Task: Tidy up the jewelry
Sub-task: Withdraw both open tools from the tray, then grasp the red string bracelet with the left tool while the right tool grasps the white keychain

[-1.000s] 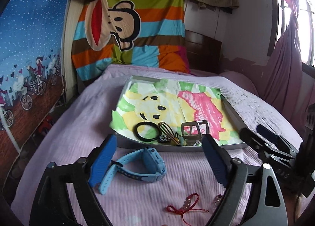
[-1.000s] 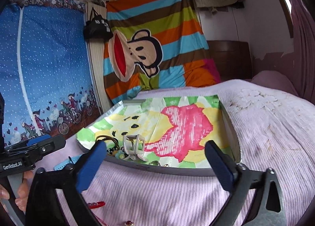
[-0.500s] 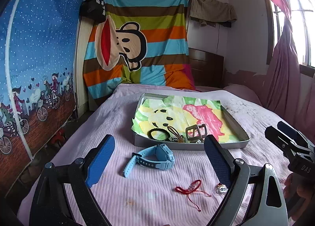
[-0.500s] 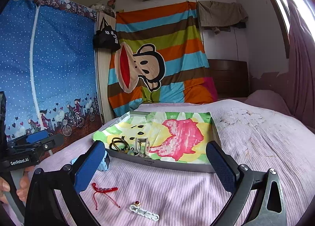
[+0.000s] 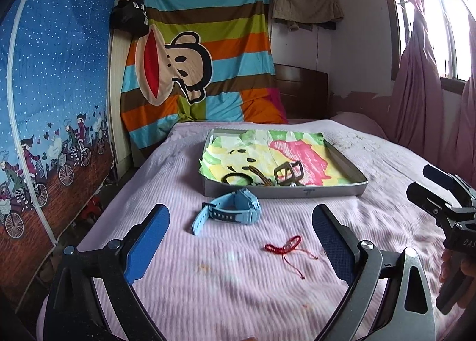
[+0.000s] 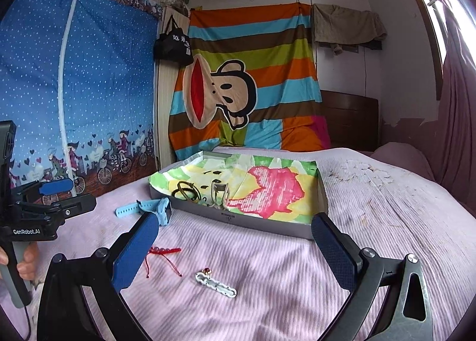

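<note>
Right now your left gripper [image 5: 240, 232] and your right gripper [image 6: 235, 238] both stand wide and hold nothing, raised over the pink bedspread [image 5: 238, 290]. The gray tray [image 5: 285, 192] lies ahead, lined with a bright printed sheet; a black hair tie [image 5: 237, 178], a buckle [image 5: 288, 173] and some smaller pieces sit bunched near its front wall. Three things remain outside it: the blue watch [image 5: 230, 212] just before the tray, the red string bracelet [image 5: 284, 247] nearer you, and a small white clip [image 6: 215, 284] with a red bead at one end.

I judge the watch the likely next pick. Come down with your fingers astride the watch body, not the limp strap, and press lightly into the soft cover before you close. The bracelet's loose threads could snag, so pinch its beaded middle.

The tray's front wall is the one edge to clear; lift each piece over it and set it on the bare right half. The bed is open all around, with the two tools well apart.
</note>
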Demonstrator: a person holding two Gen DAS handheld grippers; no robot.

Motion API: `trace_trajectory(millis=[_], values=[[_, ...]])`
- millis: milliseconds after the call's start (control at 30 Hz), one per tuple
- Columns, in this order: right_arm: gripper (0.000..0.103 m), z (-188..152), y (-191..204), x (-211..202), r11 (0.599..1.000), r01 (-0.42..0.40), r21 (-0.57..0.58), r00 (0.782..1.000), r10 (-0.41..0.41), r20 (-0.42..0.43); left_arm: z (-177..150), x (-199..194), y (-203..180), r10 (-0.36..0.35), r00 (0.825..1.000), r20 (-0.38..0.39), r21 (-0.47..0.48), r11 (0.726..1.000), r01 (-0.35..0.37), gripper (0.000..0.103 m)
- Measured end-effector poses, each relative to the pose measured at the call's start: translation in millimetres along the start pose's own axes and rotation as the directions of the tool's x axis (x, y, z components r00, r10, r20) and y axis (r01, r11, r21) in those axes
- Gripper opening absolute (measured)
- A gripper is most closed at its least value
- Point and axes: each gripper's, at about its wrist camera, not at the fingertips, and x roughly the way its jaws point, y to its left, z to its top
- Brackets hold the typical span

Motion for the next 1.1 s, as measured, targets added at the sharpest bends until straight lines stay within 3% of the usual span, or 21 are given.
trace_trajectory(millis=[233, 600, 833, 1100], values=[[0.103, -11.3, 0.0, 9.2, 1.000, -0.012, -0.011, 0.998, 0.012, -0.056, -16.7, 9.5, -1.1, -0.011, 0.997, -0.071, 0.051, 0.999, 0.015, 0.094], [0.103, -26.1, -1.8, 32.0, 1.000, -0.014, -0.027, 0.983, 0.009, -0.182, -22.6, 28.6, 5.4, -0.031, 0.988, -0.152, 0.029, 0.999, 0.036, 0.094], [0.103, -37.6, -10.6, 51.3, 1.000, -0.029, 0.001, 0.957, 0.028, -0.290, -25.9, 53.8, 9.2, -0.059, 0.962, -0.265, 0.004, 0.998, 0.063, 0.094], [0.103, -50.7, -14.7, 71.1, 0.997, -0.064, 0.033, 0.924, 0.072, -0.375, -28.7, 75.4, 11.7, -0.097, 0.937, -0.335, -0.030, 0.995, 0.093, 0.094]])
